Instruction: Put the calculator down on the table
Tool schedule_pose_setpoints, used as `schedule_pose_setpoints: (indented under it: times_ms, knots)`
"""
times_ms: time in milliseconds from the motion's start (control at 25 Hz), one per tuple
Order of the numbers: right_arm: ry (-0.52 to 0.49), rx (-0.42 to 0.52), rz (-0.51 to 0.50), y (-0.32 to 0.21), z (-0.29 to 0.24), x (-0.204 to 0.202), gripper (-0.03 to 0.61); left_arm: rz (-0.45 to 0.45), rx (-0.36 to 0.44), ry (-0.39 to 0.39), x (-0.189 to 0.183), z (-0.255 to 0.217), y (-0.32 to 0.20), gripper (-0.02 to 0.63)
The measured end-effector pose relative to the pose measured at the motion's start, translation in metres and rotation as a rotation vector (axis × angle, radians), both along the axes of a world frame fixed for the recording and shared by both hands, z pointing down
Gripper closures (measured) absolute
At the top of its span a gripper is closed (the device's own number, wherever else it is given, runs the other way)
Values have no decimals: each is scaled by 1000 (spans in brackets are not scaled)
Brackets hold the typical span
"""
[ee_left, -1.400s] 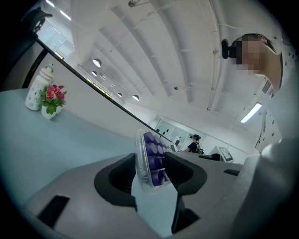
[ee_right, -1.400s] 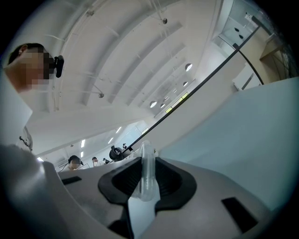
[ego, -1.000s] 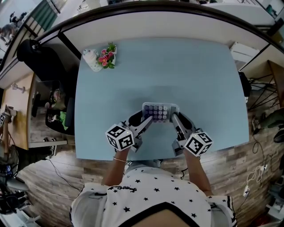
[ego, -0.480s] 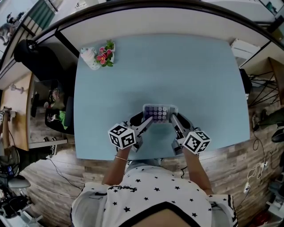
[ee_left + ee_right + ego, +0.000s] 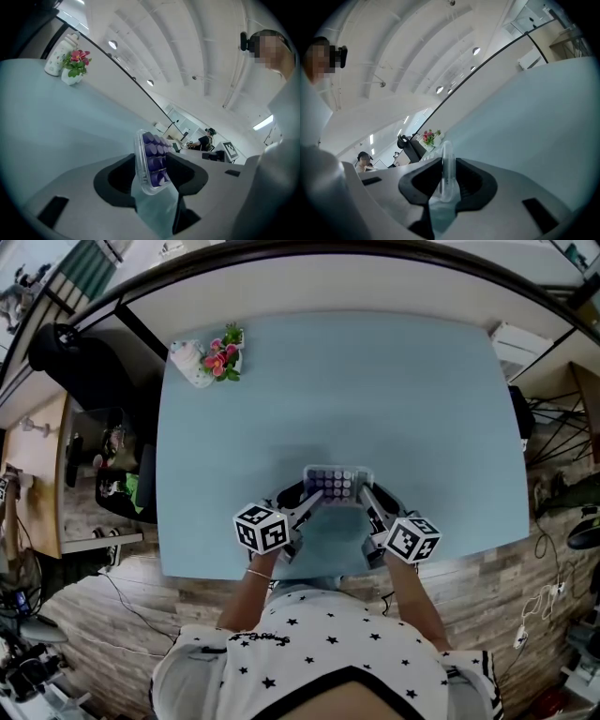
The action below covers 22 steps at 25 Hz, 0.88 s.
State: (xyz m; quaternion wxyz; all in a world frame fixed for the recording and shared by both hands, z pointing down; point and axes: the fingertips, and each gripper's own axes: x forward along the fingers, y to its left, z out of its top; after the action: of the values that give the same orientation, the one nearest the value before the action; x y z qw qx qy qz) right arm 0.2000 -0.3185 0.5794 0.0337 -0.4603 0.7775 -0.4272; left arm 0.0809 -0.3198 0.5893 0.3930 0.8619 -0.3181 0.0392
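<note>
The calculator [image 5: 337, 484], a clear case with purple keys, is held between both grippers over the near part of the light blue table [image 5: 375, 399]. My left gripper [image 5: 313, 501] is shut on its left end, and in the left gripper view the calculator [image 5: 151, 161] sits tilted between the dark pads [image 5: 123, 174]. My right gripper [image 5: 367, 499] is shut on its right end. In the right gripper view only the calculator's thin clear edge [image 5: 446, 174] shows, upright between the jaws. Whether the calculator touches the tabletop cannot be told.
A small pot of pink flowers [image 5: 225, 354] and a white bottle [image 5: 191, 365] stand at the table's far left corner, also seen as flowers [image 5: 76, 63] in the left gripper view. A black chair [image 5: 70, 357] stands off the left edge. The table's near edge lies just under the grippers.
Both grippers have sunk toward the table with the calculator still gripped between them, drawing slightly nearer to me in the head view.
</note>
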Motion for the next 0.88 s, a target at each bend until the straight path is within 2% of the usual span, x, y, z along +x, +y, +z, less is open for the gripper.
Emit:
schedule_pose_setpoints:
  times_ms: [880]
  knots:
    - [62, -104, -31, -8, 36, -2, 483, -20, -74, -132, 1, 27, -6, 402]
